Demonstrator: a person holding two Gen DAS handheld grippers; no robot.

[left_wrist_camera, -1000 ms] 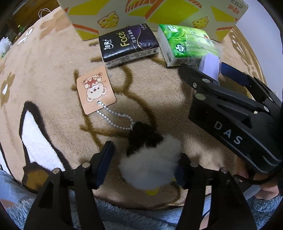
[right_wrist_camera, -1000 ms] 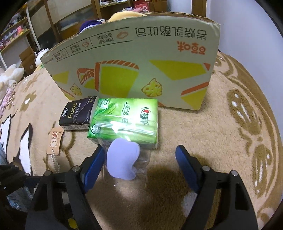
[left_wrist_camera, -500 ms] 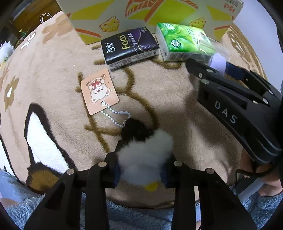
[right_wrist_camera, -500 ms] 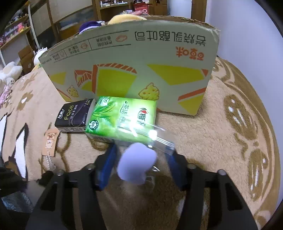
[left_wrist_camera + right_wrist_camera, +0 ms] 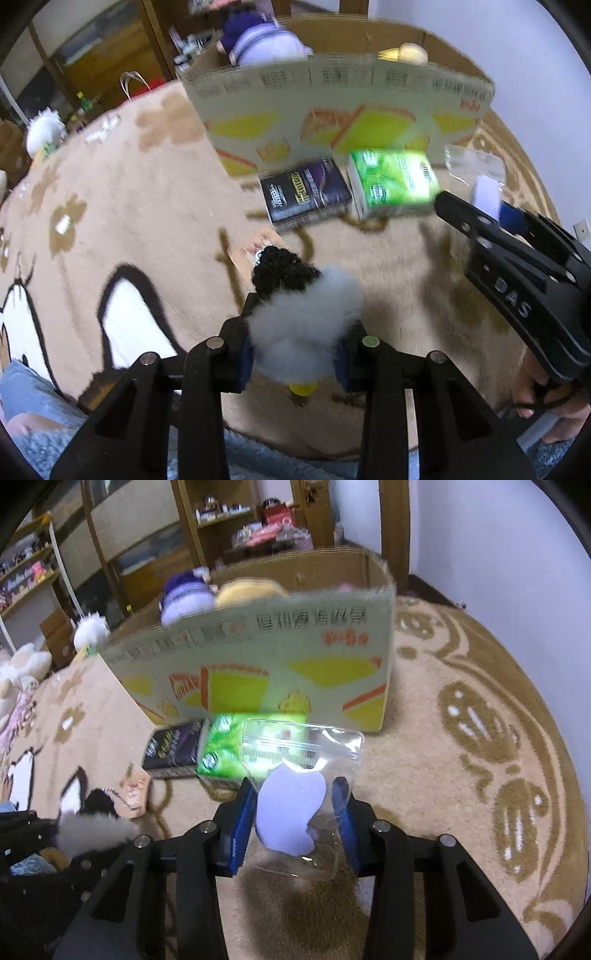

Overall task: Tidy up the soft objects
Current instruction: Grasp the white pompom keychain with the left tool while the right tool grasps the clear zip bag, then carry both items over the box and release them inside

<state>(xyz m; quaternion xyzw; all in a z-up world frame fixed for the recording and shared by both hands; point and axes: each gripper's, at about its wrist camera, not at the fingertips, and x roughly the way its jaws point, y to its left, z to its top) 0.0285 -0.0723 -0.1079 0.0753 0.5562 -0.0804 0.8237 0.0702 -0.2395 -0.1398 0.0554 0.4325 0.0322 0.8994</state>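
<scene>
My left gripper (image 5: 295, 354) is shut on a white fluffy plush toy (image 5: 306, 317) with a black curly top, lifted above the carpet. My right gripper (image 5: 295, 819) is shut on a clear zip bag (image 5: 306, 760) holding a lilac soft piece (image 5: 291, 816), also lifted. The right gripper shows in the left wrist view (image 5: 517, 273) at the right. The plush toy shows blurred in the right wrist view (image 5: 92, 830) at the lower left. An open cardboard box (image 5: 258, 657) with plush toys inside stands ahead; it also shows in the left wrist view (image 5: 332, 103).
A black tissue pack (image 5: 306, 195) and a green tissue pack (image 5: 391, 181) lie on the carpet before the box. A bear tag with bead chain (image 5: 135, 794) hangs by the plush. Beige patterned carpet (image 5: 480, 720) spreads around. Shelves (image 5: 229, 524) stand behind.
Both grippers closed on their objects and lifted them off the carpet, tilting up toward the box. The tag was pulled up with the plush.
</scene>
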